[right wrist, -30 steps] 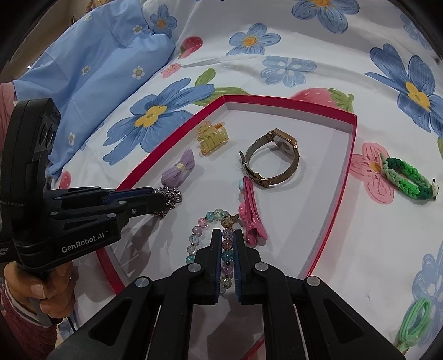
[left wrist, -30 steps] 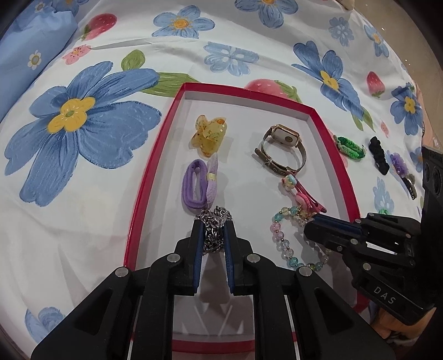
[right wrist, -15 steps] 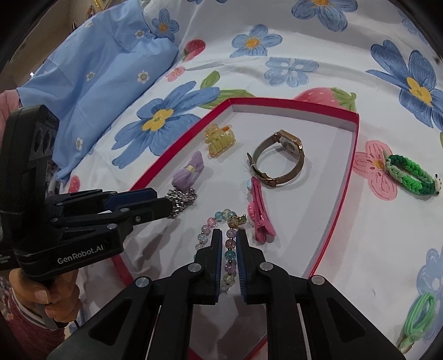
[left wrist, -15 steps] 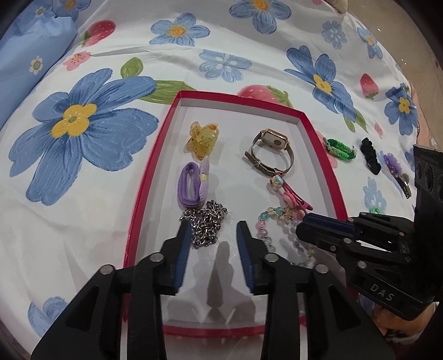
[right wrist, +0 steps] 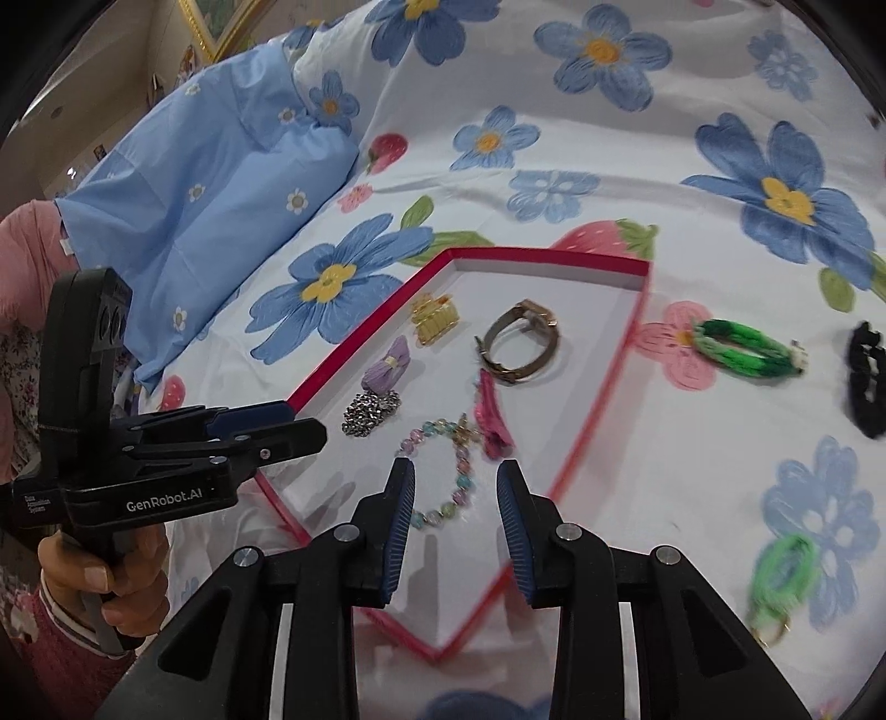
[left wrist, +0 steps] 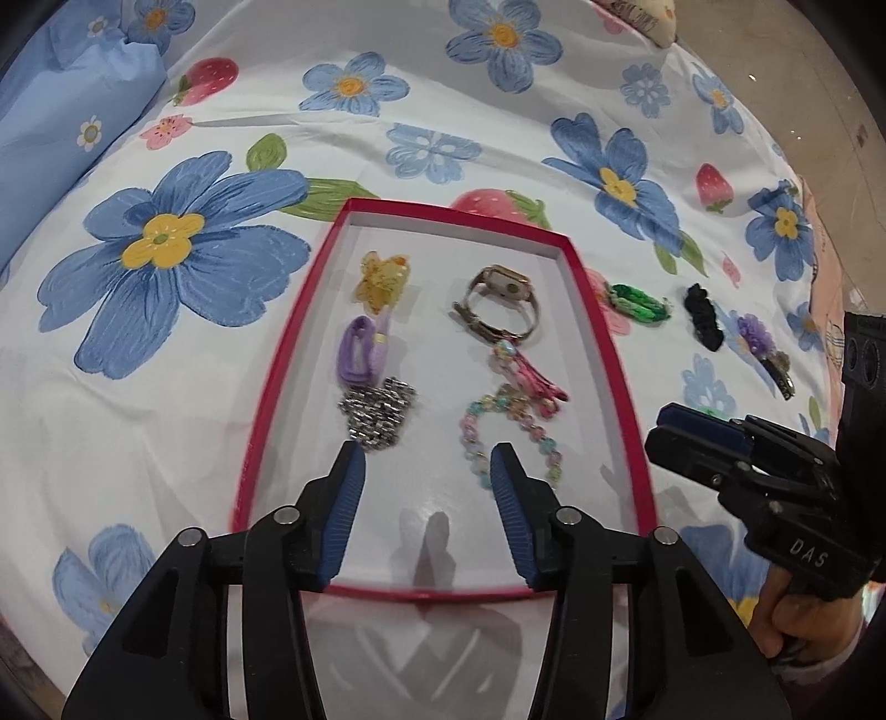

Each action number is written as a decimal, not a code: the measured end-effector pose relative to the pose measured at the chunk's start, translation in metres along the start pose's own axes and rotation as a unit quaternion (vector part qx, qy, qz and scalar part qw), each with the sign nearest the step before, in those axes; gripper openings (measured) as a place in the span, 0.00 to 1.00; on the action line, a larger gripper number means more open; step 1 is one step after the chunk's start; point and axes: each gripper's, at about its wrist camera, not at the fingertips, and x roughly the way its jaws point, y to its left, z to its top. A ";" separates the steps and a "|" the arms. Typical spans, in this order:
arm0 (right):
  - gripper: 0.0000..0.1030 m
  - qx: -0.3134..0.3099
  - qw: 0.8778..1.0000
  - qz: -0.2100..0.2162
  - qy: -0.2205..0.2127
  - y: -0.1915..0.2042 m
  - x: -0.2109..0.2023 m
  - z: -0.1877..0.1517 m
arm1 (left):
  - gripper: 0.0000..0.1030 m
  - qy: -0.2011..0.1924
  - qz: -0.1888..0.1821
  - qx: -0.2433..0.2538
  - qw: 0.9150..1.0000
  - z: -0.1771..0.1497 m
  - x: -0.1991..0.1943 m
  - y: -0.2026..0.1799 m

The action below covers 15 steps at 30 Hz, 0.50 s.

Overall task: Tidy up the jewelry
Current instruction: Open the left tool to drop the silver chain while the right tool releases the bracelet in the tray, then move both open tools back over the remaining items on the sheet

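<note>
While both tools gape empty, tray holds watch, chain, bracelet.

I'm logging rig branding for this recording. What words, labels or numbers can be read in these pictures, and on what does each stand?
"DAS": white letters on the body of the right gripper, seen from the left wrist view.
"GenRobot.AI": white letters on the side of the left gripper, seen from the right wrist view.
Small white print at the rear of that same body: too small to read.
Dark print on a cream object at the left view's top edge: too blurred to read.
</note>
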 end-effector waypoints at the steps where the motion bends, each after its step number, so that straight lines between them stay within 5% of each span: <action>1: 0.33 0.005 1.000 -0.002 -0.005 -0.003 -0.007 -0.003 | 0.46 0.000 -0.003 0.001 1.000 -0.001 -0.002 -0.003; 15: 0.35 0.061 0.996 -0.047 -0.043 -0.056 -0.080 -0.048 | 0.50 0.003 -0.041 0.045 0.998 -0.015 -0.012 -0.064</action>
